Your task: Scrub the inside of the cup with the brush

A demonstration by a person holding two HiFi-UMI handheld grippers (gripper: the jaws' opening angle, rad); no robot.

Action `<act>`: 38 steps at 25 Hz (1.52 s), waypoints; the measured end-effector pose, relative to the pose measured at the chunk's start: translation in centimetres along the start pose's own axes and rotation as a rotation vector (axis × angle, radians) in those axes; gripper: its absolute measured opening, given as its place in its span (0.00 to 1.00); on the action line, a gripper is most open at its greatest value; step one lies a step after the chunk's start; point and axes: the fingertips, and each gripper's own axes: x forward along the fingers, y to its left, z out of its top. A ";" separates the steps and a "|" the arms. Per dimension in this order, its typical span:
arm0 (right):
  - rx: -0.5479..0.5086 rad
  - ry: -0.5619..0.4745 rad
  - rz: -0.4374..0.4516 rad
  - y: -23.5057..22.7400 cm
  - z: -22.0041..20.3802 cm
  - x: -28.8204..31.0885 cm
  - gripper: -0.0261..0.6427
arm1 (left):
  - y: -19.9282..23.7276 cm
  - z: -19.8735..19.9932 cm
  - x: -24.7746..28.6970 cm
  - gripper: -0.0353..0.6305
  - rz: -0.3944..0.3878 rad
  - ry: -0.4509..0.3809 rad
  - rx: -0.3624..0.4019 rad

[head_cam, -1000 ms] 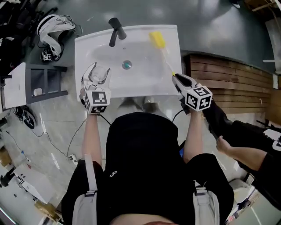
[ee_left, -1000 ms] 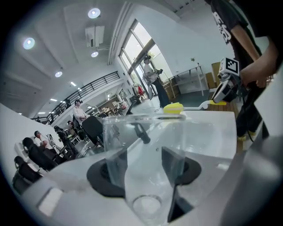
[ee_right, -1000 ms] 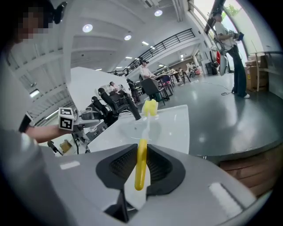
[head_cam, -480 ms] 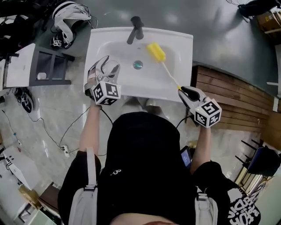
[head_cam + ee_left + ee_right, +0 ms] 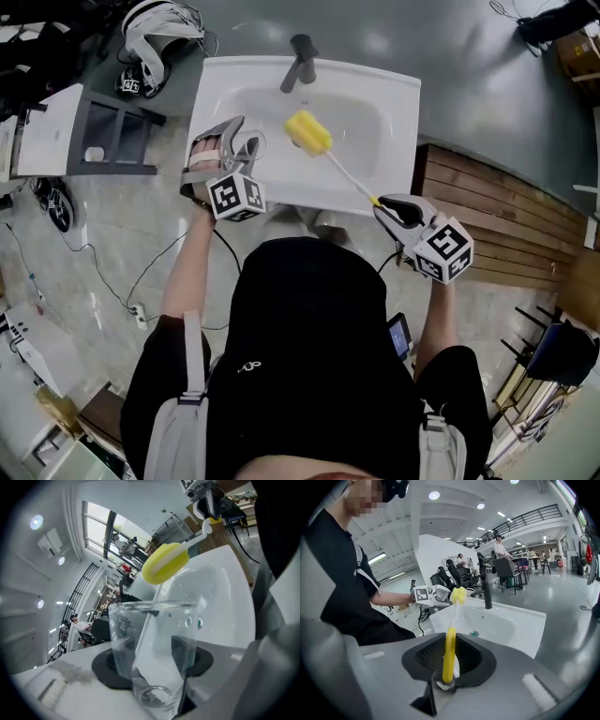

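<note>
- Left gripper (image 5: 228, 142) is clamped on the clear cup (image 5: 246, 147), and the left gripper view shows both dark pads pressed to the glass walls of the cup (image 5: 152, 637).
- Its base sits deep between the jaws and its open mouth faces away from the gripper, towards the basin.
- That puts the cup over the left edge of the white sink (image 5: 401, 111), near the front-left corner.
- Right gripper (image 5: 386, 202) is closed on the yellow end of the brush (image 5: 343, 171), just off the sink's front-right corner.
- In the right gripper view the handle of the brush (image 5: 450, 651) stands pinched between the jaws of the right gripper (image 5: 449, 670), with the thin white stem running out ahead.
- Over in the middle of the basin hangs the yellow sponge head, held up above the bowl.
- From the left gripper view the brush (image 5: 165, 563) head sits just past the cup's rim, close to the mouth but not inside it.
- Black tap (image 5: 300, 58) stands at the sink's back edge, and the drain (image 5: 474, 633) shows in the bowl beyond the brush stem.
</note>
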 end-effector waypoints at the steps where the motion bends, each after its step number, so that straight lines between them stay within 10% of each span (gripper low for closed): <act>1: -0.011 0.005 0.010 0.3 0.1 0.0 0.14 | 0.0 -0.1 0.0 0.45 0.000 0.006 0.013; 38: -0.236 0.155 0.133 2.4 1.6 1.8 0.14 | -2.2 1.9 -0.2 0.45 -0.027 0.004 0.487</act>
